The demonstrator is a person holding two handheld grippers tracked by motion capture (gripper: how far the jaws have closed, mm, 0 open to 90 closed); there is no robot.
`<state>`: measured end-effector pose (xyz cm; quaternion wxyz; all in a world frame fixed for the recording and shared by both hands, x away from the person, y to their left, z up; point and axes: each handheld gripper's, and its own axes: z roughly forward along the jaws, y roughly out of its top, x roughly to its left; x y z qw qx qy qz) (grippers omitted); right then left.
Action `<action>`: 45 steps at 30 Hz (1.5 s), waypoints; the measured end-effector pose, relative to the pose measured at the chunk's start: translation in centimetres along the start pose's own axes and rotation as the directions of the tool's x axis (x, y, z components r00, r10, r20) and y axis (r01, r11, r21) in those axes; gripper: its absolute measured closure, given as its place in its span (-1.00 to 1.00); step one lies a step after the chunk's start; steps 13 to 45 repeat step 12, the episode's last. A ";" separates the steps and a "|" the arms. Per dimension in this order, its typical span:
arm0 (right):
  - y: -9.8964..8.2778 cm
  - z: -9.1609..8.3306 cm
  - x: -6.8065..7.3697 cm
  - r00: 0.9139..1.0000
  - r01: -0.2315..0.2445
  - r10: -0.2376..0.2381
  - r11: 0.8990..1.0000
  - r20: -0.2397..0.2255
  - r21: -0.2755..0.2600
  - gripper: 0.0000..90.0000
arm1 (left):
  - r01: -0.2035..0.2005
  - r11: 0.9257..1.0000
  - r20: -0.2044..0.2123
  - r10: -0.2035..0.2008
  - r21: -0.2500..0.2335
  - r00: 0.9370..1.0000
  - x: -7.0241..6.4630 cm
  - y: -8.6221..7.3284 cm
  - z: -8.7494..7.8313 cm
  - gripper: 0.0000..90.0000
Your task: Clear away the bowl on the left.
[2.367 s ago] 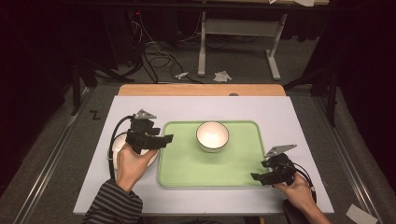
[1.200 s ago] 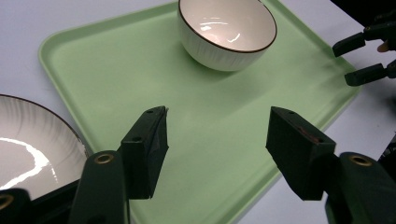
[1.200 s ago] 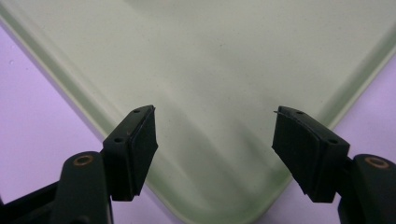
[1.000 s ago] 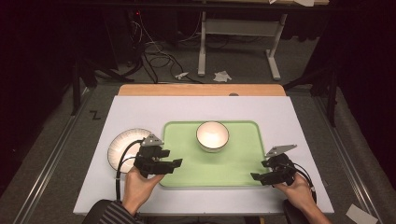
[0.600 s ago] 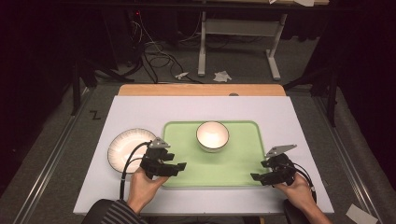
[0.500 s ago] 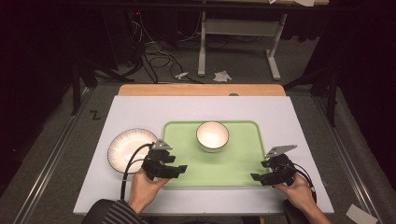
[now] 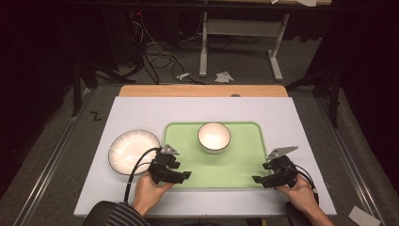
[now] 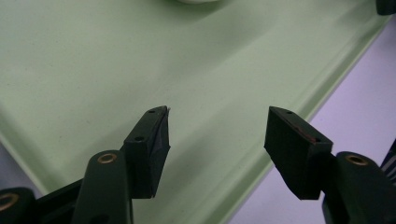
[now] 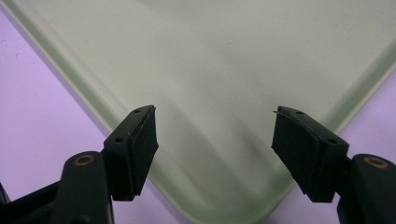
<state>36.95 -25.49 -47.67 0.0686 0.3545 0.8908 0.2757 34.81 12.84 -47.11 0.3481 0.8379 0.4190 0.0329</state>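
White table top, wooden strip along its far edge. A light green tray lies at the middle of it, long side facing the person.

A small white bowl with a dark rim stands upright inside the tray, toward the far edge, roughly centred. Its inside looks empty.

A round white plate with a dark rim and fine ribbed border lies on the table just beside the tray's left edge, outside it. Whether it touches the tray cannot be told.

Left gripper: held in the left hand, over the tray's near left corner, jaws pointing right across the tray. Its cable loops back over the plate's near right edge. In the left gripper view the left gripper has its jaws well apart with nothing between them; green tray floor below, the tray's rim and white table to the lower right, a sliver of the bowl at the top edge.

Right gripper: held in the right hand, at the tray's near right corner, jaws pointing left, grey three-cornered plate on top. In the right gripper view the right gripper is spread wide, empty, with the tray's rounded corner directly beneath.

Striped sleeve at the bottom edge on the left forearm.
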 end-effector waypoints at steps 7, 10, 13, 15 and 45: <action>0.0 0.1 0.0 1.000 -0.005 0.005 1.000 0.000 0.008 -0.28 | 0.017 1.000 0.003 -0.017 -0.002 1.000 0.4 0.0 -0.1 -0.11; 0.0 0.0 0.0 1.000 -0.001 0.001 1.000 0.006 0.006 -0.28 | 0.023 1.000 0.002 -0.023 -0.007 1.000 0.5 -0.1 -0.2 -0.12; 0.0 0.1 0.0 1.000 0.001 -0.001 1.000 0.007 0.009 -0.28 | 0.028 1.000 0.003 -0.028 -0.010 1.000 0.5 -0.1 -0.2 -0.12; 0.0 0.1 0.0 1.000 0.001 -0.001 1.000 0.007 0.009 -0.28 | 0.028 1.000 0.003 -0.028 -0.010 1.000 0.5 -0.1 -0.2 -0.12; 0.0 0.1 0.0 1.000 0.001 -0.001 1.000 0.007 0.009 -0.28 | 0.028 1.000 0.003 -0.028 -0.010 1.000 0.5 -0.1 -0.2 -0.12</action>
